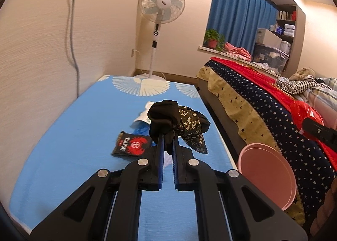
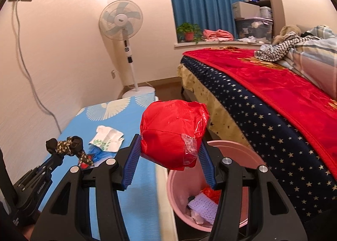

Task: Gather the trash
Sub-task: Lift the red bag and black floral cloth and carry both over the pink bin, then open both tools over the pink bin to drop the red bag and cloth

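Note:
My left gripper [image 1: 167, 135] is shut on a black and floral cloth scrap [image 1: 181, 124] and holds it above the blue table [image 1: 84, 127]. It also shows in the right wrist view [image 2: 67, 146]. My right gripper [image 2: 169, 146] is shut on a red plastic bag [image 2: 171, 131], held over the near rim of the pink trash bin [image 2: 248, 156]. The bin holds red and white scraps. On the table lie a black and red snack wrapper [image 1: 131, 146], a white crumpled tissue packet [image 2: 107, 138] and a blue plastic piece [image 1: 141, 130].
A bed [image 2: 273, 101] with a red blanket and star-patterned cover stands to the right of the bin. A standing fan [image 1: 161, 7] is at the wall beyond the table. A cable [image 1: 72, 30] hangs down the left wall.

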`<state>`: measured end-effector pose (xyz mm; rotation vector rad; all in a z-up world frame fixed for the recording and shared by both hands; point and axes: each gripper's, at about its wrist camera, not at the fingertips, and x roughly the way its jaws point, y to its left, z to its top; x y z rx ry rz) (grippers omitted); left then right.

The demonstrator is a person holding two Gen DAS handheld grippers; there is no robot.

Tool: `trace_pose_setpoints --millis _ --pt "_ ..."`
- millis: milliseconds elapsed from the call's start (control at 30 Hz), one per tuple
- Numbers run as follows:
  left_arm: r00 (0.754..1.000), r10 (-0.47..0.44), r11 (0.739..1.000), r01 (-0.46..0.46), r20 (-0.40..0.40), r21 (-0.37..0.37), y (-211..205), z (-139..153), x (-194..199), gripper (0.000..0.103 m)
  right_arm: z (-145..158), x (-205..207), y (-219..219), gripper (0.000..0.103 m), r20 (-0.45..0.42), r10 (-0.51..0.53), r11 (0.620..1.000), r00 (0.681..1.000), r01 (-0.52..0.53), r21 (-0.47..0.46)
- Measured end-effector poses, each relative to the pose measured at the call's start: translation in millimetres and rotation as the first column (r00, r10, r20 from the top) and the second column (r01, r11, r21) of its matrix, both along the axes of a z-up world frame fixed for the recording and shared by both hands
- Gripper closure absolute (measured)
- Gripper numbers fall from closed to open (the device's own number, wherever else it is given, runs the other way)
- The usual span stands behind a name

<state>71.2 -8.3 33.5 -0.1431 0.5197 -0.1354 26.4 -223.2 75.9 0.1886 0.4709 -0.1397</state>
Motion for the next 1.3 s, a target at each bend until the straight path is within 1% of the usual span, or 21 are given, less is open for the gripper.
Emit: trace_pose_setpoints --millis 200,400,667,900,1100,1300 --pt "0.999 -0.037 0.999 0.037 0.007 0.003 -20.1 -1.4 2.2 0.096 -6.8 3.5 -17.8 0.050 -0.016 -0.071 0.997 0.997 0.071 0.006" --pt "0.997 -0.079 0.997 0.079 0.010 0.001 -39.3 -3.0 5.2 0.096 -10.5 3.9 -30.9 0.050 -0.021 -0.122 0.993 0.992 0.122 -0.011" --pt "0.990 -0.138 0.990 0.138 0.010 0.000 -65.4 -7.2 9.0 0.096 -13.8 2.1 -51.2 0.050 -0.032 -0.201 0.979 0.979 0.200 -0.026" --pt "0.979 -0.203 0.979 0.203 0.004 -0.003 -96.0 -11.8 10.1 0.096 -15.5 -5.1 -71.1 0.050 -0.039 -0.280 0.960 0.959 0.279 -0.030" --pt "0.964 -0.265 0.964 0.265 -0.002 0.000 -121.8 -16.7 9.1 0.096 -18.5 -5.6 -76.8 0.050 -0.050 -0.308 0.951 0.950 0.306 -0.047" --pt "0.953 -0.302 0.953 0.302 -0.018 -0.008 -140.3 -23.3 11.7 0.096 -21.7 -3.8 -81.0 0.050 -0.064 -0.327 0.944 0.943 0.323 -0.063"
